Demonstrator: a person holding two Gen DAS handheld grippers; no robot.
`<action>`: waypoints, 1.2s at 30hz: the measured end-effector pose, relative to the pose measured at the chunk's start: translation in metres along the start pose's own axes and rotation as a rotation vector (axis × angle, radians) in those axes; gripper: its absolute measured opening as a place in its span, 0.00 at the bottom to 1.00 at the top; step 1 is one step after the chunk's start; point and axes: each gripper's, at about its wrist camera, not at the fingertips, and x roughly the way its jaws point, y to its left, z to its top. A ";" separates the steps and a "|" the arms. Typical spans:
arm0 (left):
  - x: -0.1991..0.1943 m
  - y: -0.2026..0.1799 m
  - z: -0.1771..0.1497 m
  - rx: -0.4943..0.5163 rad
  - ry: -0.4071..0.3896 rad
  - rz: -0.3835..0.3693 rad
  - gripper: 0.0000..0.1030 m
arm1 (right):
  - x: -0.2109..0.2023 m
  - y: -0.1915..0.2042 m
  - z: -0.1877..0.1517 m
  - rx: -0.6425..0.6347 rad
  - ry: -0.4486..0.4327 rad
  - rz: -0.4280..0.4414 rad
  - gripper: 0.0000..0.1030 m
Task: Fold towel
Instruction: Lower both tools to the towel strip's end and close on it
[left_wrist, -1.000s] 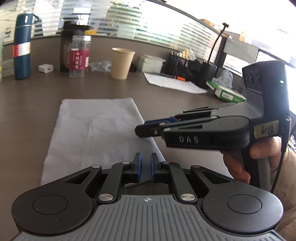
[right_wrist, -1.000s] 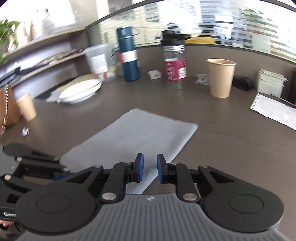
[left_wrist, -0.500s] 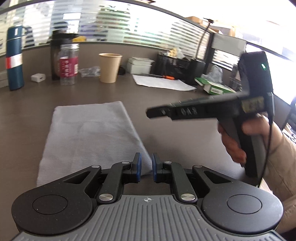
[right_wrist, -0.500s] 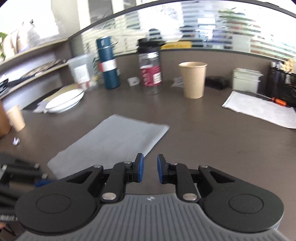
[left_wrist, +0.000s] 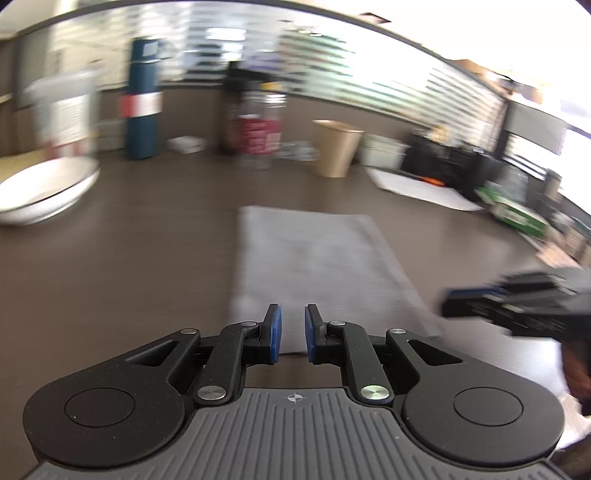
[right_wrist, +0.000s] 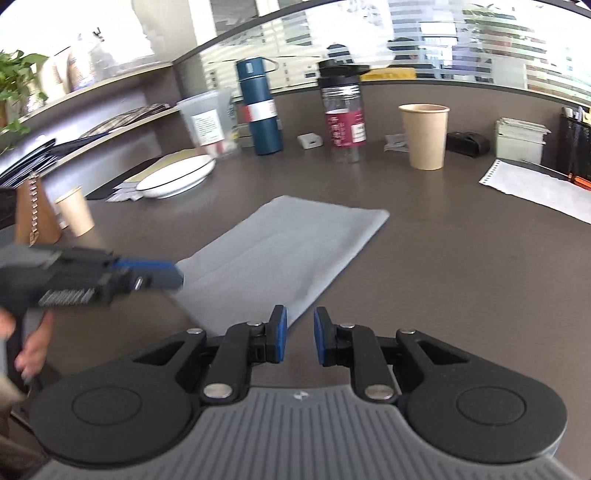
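A grey towel (left_wrist: 314, 266) lies flat on the dark brown desk, folded into a long strip that runs away from me. My left gripper (left_wrist: 293, 334) hovers over its near end, its blue pads a narrow gap apart with nothing between them. From the right wrist view the towel (right_wrist: 284, 251) runs diagonally, and the left gripper (right_wrist: 177, 275) reaches in from the left near the towel's near left corner. My right gripper (right_wrist: 300, 334) sits just off the near right corner, narrowly open and empty. In the blurred left wrist view the right gripper (left_wrist: 454, 302) shows at the right edge.
A white bowl (right_wrist: 177, 177), a blue flask (right_wrist: 260, 110), a red-labelled bottle (right_wrist: 343, 118) and a brown paper cup (right_wrist: 424, 136) stand behind the towel. A white sheet (right_wrist: 535, 188) lies at the right, a small paper cup (right_wrist: 75, 210) at the left.
The left wrist view has swung left, so the bowl now shows and the right gripper sits low at the right edge. The left gripper now reaches in beside the towel's near corner.
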 end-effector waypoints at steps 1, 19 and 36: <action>0.000 0.003 -0.001 -0.006 0.001 0.007 0.19 | -0.001 0.004 -0.001 -0.008 0.000 0.001 0.24; 0.007 0.008 -0.007 -0.004 -0.007 0.009 0.29 | 0.005 0.036 -0.017 -0.088 0.016 -0.034 0.31; 0.011 0.002 -0.009 0.036 -0.013 0.005 0.29 | 0.007 0.038 -0.018 -0.114 0.011 -0.076 0.17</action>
